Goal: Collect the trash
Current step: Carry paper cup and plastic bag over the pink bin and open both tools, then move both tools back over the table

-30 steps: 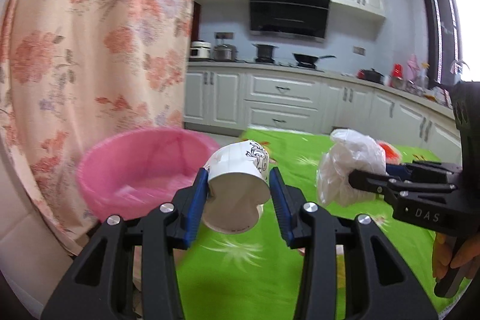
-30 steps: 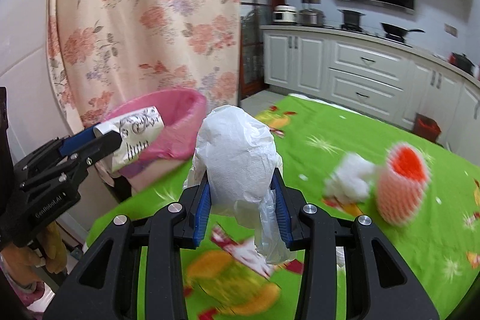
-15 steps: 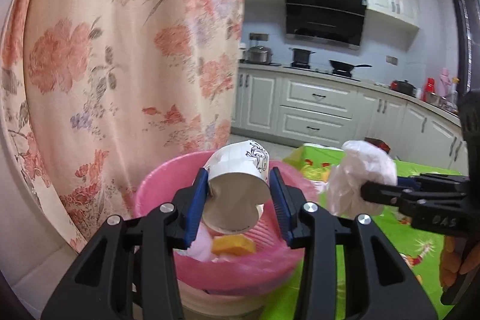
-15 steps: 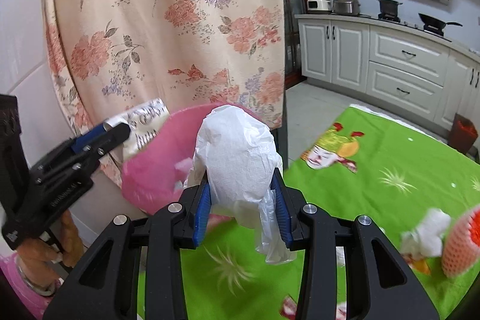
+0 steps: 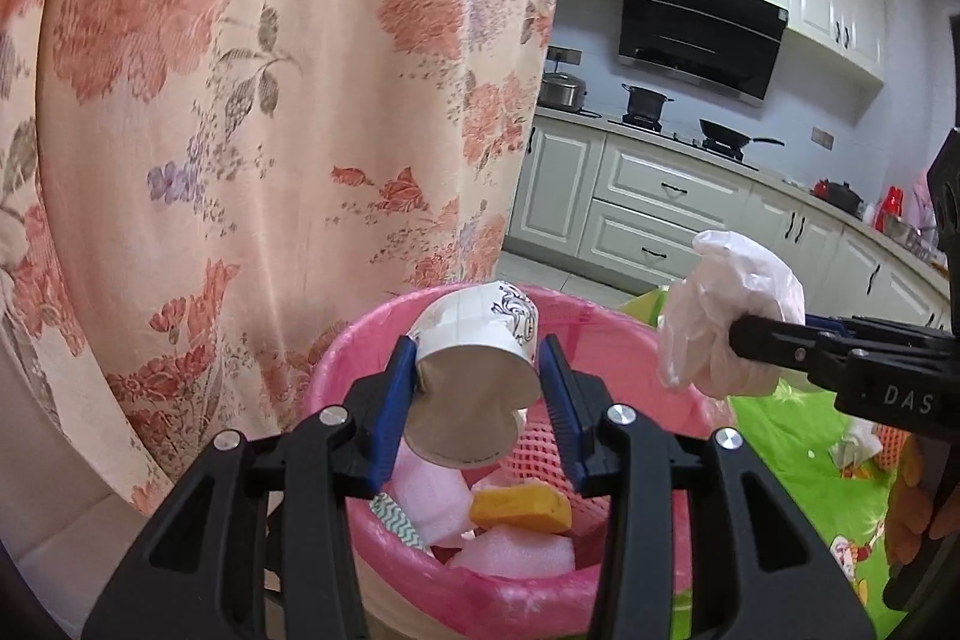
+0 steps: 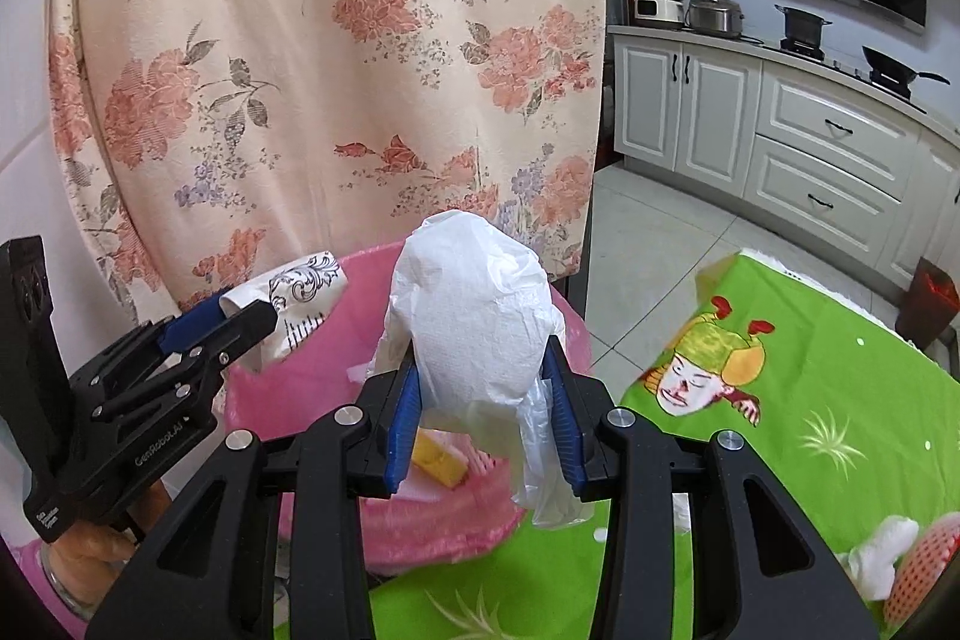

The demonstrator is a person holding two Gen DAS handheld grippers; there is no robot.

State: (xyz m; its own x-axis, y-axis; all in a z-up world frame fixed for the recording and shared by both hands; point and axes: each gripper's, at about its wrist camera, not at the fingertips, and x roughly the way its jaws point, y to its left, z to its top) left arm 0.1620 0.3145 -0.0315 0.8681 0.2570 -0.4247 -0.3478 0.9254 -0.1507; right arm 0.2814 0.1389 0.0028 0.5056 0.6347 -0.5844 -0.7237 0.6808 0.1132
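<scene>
Between the blue pads of the left gripper [image 5: 477, 388], a white paper cup [image 5: 474, 388] with black scrollwork is pinched on its side, its open mouth facing the camera, hanging directly above the pink-lined bin [image 5: 360, 388]. At three o'clock from the cup, the right gripper [image 6: 486, 388] has its jaws clamped on a crumpled wad of white plastic bag [image 6: 474, 322], a loose tail of film drooping below the pads; in the left wrist view the wad sits just past the bin's right rim, while the right wrist view has it over the bin's near edge.

Inside the bin, at six o'clock under the cup, already lie a yellow sponge piece [image 5: 521, 505], pale pink foam blocks [image 5: 510, 553] and a scrap of zigzag-patterned paper [image 5: 396, 517], so part of the collecting appears done. Neither held item has been let go: both still need to drop in, the cup looking the better placed for release.

At four o'clock in the right wrist view, the green cartoon-print tabletop [image 6: 828, 400] still carries a wad of white tissue [image 6: 882, 556] and an orange foam net [image 6: 918, 574], touching each other near the frame's edge; these look like the trash left to fetch. A floral curtain [image 5: 240, 100] hangs behind the bin from nine to twelve o'clock.
</scene>
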